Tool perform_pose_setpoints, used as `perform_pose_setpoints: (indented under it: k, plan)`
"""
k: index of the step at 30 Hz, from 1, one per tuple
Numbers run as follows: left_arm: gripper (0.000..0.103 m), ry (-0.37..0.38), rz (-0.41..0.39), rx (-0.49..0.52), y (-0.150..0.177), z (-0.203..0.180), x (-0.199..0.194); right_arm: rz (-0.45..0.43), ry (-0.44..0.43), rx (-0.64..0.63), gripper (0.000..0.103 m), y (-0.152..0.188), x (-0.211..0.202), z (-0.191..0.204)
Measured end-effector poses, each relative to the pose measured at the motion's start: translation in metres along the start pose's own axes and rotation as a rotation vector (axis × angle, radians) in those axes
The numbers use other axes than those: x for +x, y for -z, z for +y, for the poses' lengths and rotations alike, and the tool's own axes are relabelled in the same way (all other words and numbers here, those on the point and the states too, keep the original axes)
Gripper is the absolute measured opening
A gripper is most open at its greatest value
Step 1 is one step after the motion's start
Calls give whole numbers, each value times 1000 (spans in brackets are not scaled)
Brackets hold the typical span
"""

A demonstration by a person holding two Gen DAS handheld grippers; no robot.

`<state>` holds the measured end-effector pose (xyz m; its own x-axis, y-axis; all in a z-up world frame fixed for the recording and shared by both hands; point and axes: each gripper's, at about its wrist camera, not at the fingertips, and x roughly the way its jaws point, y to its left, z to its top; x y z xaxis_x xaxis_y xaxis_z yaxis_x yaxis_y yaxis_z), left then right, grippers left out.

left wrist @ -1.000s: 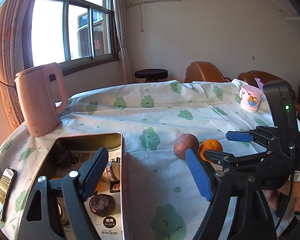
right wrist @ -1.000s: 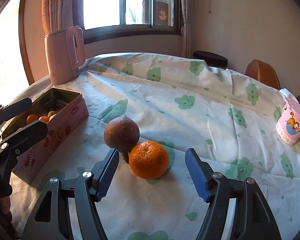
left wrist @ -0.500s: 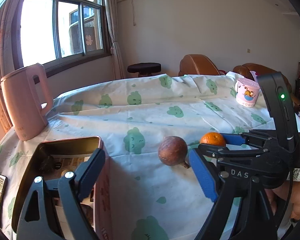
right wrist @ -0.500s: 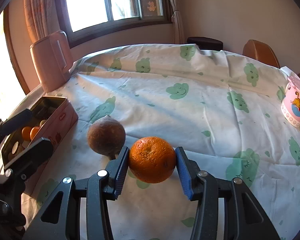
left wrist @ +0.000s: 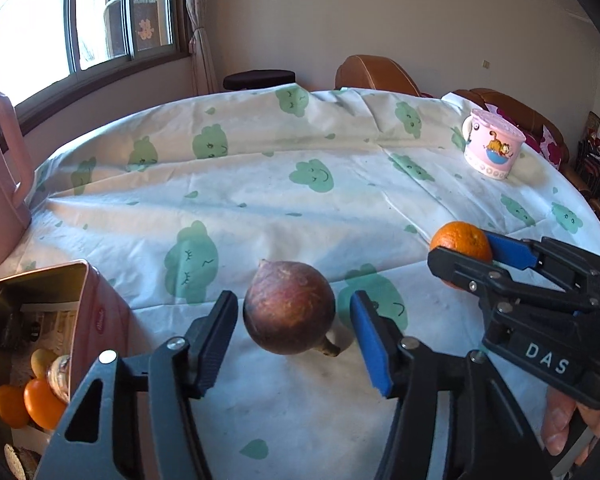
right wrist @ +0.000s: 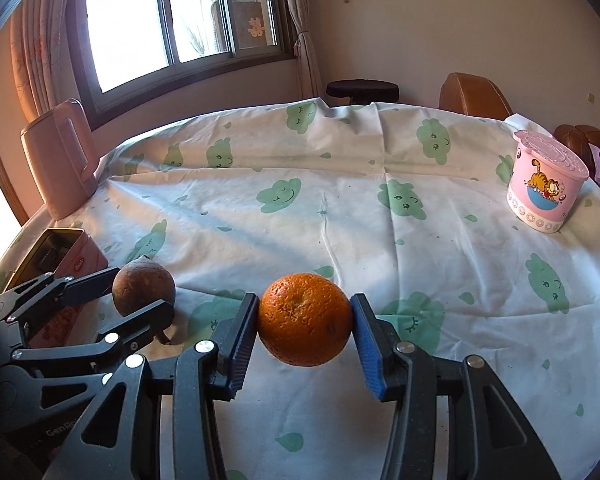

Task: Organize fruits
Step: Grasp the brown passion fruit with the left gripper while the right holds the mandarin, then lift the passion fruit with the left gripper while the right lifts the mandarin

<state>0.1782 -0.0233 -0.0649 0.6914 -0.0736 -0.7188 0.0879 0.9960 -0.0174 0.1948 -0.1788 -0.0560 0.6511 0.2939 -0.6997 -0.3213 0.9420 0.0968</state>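
My right gripper (right wrist: 305, 320) is shut on an orange (right wrist: 305, 319) and holds it just above the tablecloth; the orange also shows in the left wrist view (left wrist: 460, 240). My left gripper (left wrist: 290, 316) is open, its jaws on either side of a brown round fruit (left wrist: 289, 313) that rests on the cloth, with small gaps at both sides. The brown fruit also shows in the right wrist view (right wrist: 143, 288). A pink tin box (left wrist: 100, 312) at the lower left holds small oranges and other items.
A pink kettle (right wrist: 60, 160) stands at the table's far left edge. A pink cartoon cup (right wrist: 546, 188) stands at the right. The table carries a white cloth with green clouds (left wrist: 300, 184). Brown chairs and a dark stool stand behind it.
My right gripper closed on the orange and lifted it slightly. My left gripper swung from over the tin box to the right and now straddles the brown fruit.
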Motion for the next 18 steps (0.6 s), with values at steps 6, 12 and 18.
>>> perform_pose_setpoints:
  k: [6,12,18]
  plan:
    - [49,9,3,-10,0,2,1,-3,-31,3,49,1,-1,0]
    - [49,8,-46,19,0,-3,-9,-45,-52,-14,49,2,-8,3]
    - [49,22,-92,10,0,-1,-18,-74,-53,-35,49,3,-14,7]
